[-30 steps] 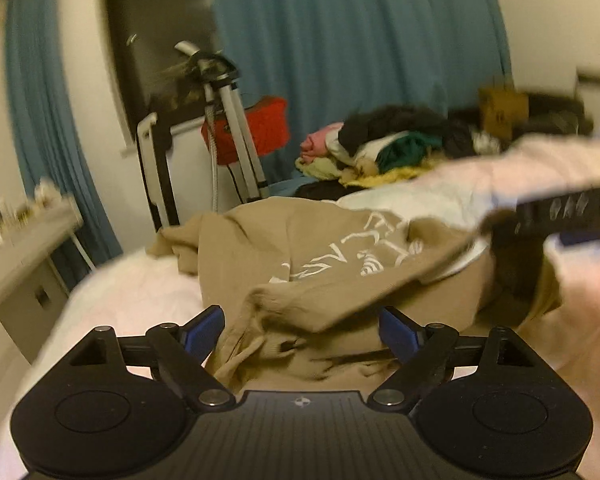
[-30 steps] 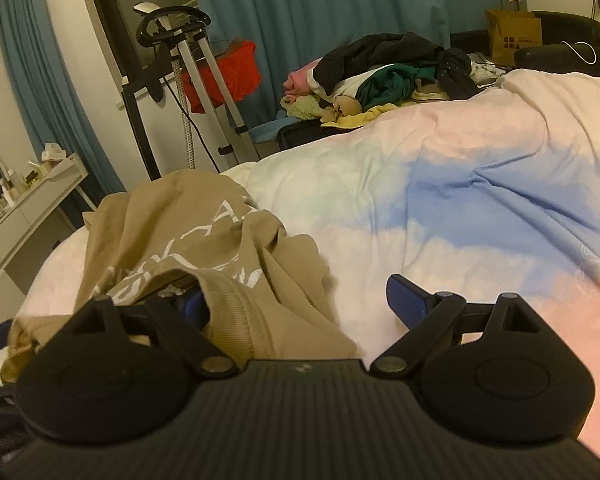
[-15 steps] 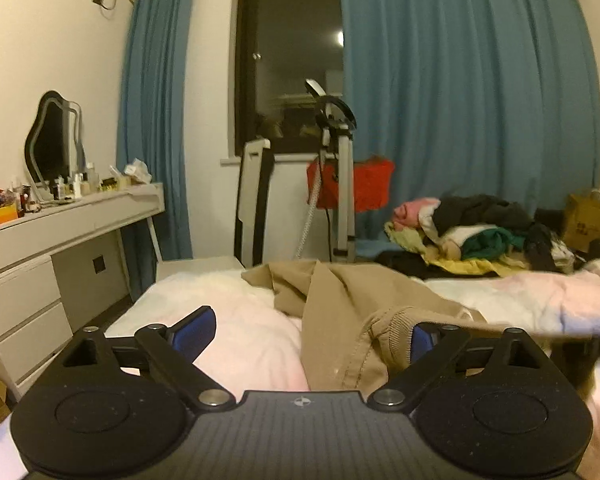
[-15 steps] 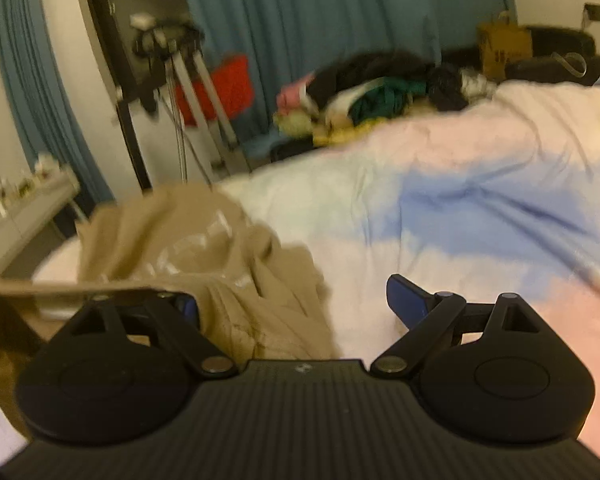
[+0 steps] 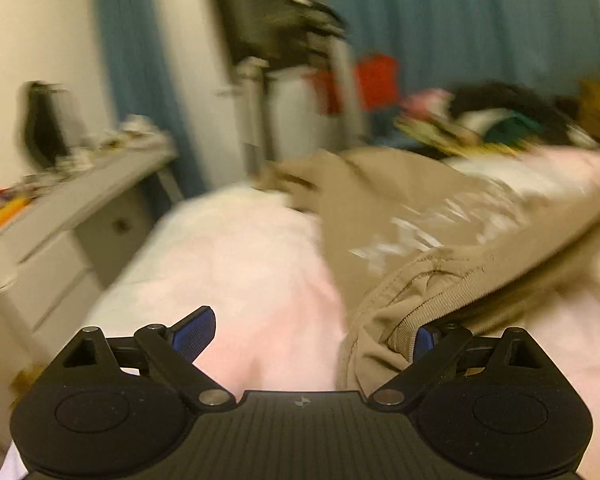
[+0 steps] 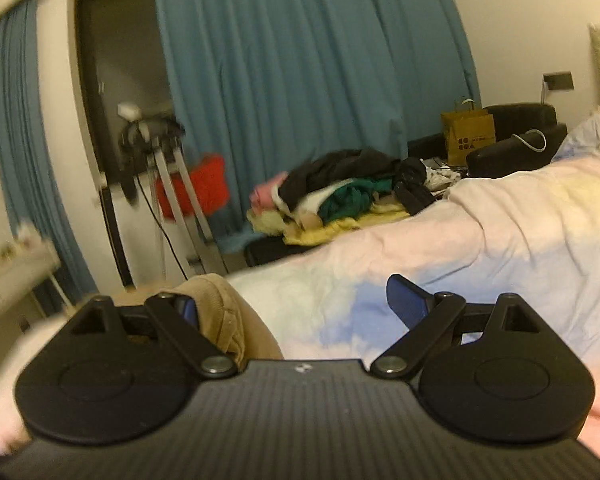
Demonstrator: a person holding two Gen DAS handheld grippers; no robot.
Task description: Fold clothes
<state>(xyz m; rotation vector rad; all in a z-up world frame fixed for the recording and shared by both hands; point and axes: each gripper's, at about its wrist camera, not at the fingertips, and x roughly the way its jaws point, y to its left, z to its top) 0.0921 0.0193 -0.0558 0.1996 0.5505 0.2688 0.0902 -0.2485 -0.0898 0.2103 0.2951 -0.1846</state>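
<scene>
Left wrist view: the left tongs [image 5: 304, 332] stand wide apart, and their jaws have just been opening. The tan shirt [image 5: 440, 216] lies on the bed [image 5: 236, 248], filling the centre and right of the frame. Its ribbed hem [image 5: 428, 292] rises from the lower right and drapes over the right-hand pad [image 5: 422, 342], while the left-hand pad [image 5: 194, 332] is bare over the pink cover. No pinch shows, so I read these tongs as released, with cloth only resting on one finger. The shirt's long run goes from the hem at the lower right up towards the upper centre, its white print across the middle. The picture is smeared, so finer folds are hard to tell.

Right wrist view: the right tongs [image 6: 292, 304] are also spread wide. A rolled tan edge of the shirt sits at the lower left, against the left-hand pad [image 6: 190, 308]; the right-hand pad [image 6: 406, 300] is clear over the blue and white cover. Again nothing is clenched.

So the shirt lies between the two tongs, to the right of the left and to the left of the right, with both about equally near.

Only the left view shows the shirt's spread and a desk [image 5: 80, 200] at the left. Only the right view shows sharply the pile of clothes [image 6: 340, 200] beyond the bed at mid-frame.
</scene>
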